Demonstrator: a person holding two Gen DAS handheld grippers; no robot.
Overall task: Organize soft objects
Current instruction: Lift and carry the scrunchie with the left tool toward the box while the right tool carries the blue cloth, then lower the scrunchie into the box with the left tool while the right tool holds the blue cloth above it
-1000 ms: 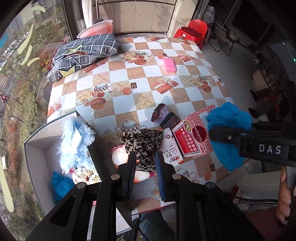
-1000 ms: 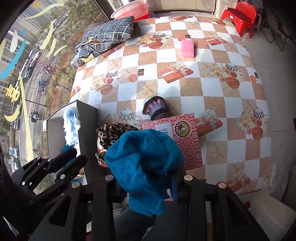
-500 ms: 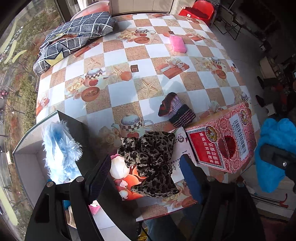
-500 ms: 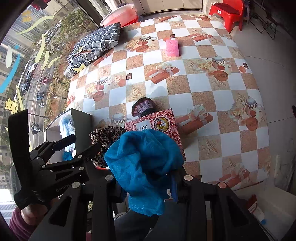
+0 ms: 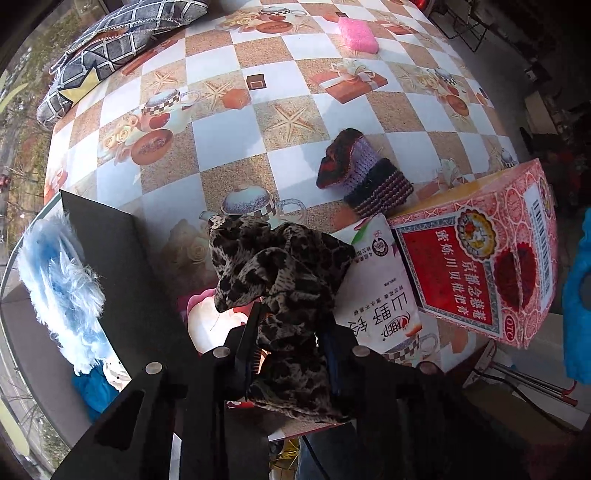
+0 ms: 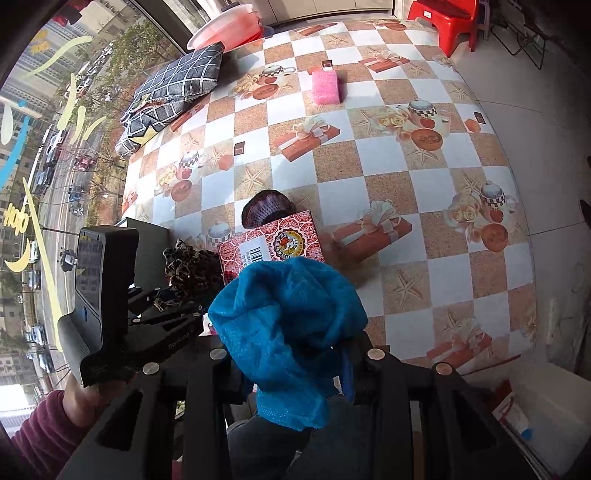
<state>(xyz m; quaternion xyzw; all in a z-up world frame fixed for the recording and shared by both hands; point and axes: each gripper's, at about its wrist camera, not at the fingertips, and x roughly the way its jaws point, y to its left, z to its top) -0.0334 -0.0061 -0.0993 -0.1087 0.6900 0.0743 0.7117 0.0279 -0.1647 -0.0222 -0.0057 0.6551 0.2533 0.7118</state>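
My left gripper is shut on a leopard-print cloth at the table's near edge. The cloth also shows in the right wrist view. My right gripper is shut on a blue fluffy cloth, held above the near edge; it shows at the right of the left wrist view. A dark box on the left holds a light-blue fuzzy item and other soft things. A purple knitted sock lies mid-table.
A red patterned carton and a white packet lie by the leopard cloth. A pink sponge and a grey checked cushion lie at the far side. A red stool stands beyond the table.
My left gripper went from nearly shut to wide open, moved forward and closed on the leopard cloth. My right gripper has kept hold of the blue cloth and drawn back a little.
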